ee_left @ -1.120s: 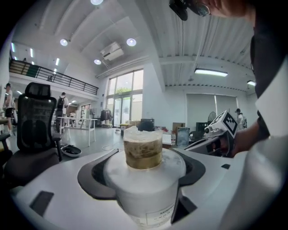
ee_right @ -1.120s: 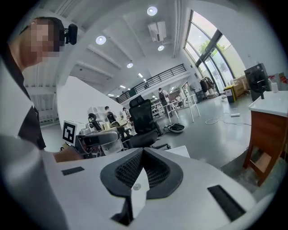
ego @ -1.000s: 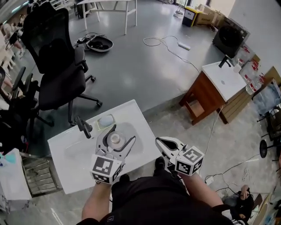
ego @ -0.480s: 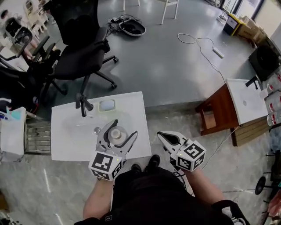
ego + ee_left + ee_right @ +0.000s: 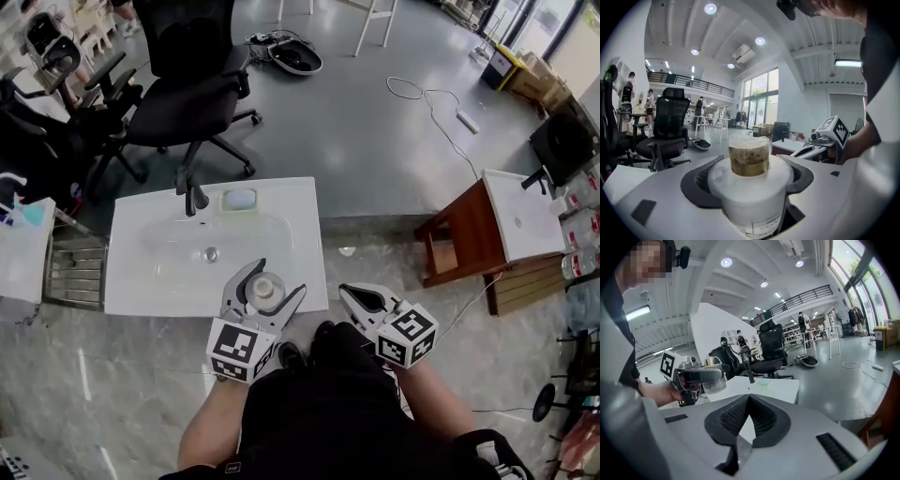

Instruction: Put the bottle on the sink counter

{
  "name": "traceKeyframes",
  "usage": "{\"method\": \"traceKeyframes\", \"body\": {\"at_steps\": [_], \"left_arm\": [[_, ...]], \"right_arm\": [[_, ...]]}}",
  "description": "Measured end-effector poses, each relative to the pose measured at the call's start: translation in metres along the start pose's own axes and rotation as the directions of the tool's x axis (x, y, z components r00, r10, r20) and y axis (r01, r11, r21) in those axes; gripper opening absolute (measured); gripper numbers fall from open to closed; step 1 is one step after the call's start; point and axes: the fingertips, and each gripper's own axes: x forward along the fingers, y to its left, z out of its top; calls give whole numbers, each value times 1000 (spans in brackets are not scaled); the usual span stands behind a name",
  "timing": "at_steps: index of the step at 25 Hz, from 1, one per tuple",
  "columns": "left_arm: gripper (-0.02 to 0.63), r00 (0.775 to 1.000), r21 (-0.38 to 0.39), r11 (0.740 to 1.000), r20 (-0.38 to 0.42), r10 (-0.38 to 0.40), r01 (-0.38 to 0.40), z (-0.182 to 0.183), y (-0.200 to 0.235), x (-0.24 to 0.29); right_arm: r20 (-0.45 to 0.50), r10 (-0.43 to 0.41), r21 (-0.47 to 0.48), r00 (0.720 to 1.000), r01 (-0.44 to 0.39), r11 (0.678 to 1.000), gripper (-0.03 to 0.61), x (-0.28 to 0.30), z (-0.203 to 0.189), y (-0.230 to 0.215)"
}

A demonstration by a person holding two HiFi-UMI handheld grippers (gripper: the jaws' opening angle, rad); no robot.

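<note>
My left gripper [image 5: 274,283] is shut on a white bottle [image 5: 263,289] with a brownish-gold cap wrapped in clear film. The bottle [image 5: 750,187] stands upright between the jaws, over the front right edge of the white sink counter [image 5: 141,286]. My right gripper [image 5: 350,294] hangs off the counter's right front corner, above the floor. Its jaws meet at the tips with nothing between them [image 5: 749,398]. In the right gripper view the left gripper [image 5: 696,376] and the bottle [image 5: 714,382] show at the left.
The counter has a black faucet [image 5: 192,198], a soap dish [image 5: 240,199] and a basin with a drain [image 5: 212,253]. Black office chairs [image 5: 192,84] stand behind it. A metal rack [image 5: 73,272] is at its left, and a second wooden sink cabinet [image 5: 497,225] at the right.
The left gripper with the bottle has drawn back from over the basin to the counter's front right edge. The right gripper stays beside it, off the counter.
</note>
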Motion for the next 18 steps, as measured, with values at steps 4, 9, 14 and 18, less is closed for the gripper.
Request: {"method": "traceKeyframes", "body": {"at_steps": [4,9,14,18], "left_arm": [[351,999,-21,999,-42,-29,28,-23,-9,-1],[351,995,-17,999,-89,-36,35,-46,-6,18],[351,992,-18,999,-119,-38,36,-63,-2,39],[351,988,-26,999,-148,-49,46,-76,-6,50]], "right_arm": [[-14,-21,79,1000,22,997,14,-8,-20,1],[-32,-26,77,999,28,997,14,0,-23,-17],[-31,-33,60,999,34,998,14,17,-17,-43],[-33,-34,83,999,36,996,14,23,-21,-51]]}}
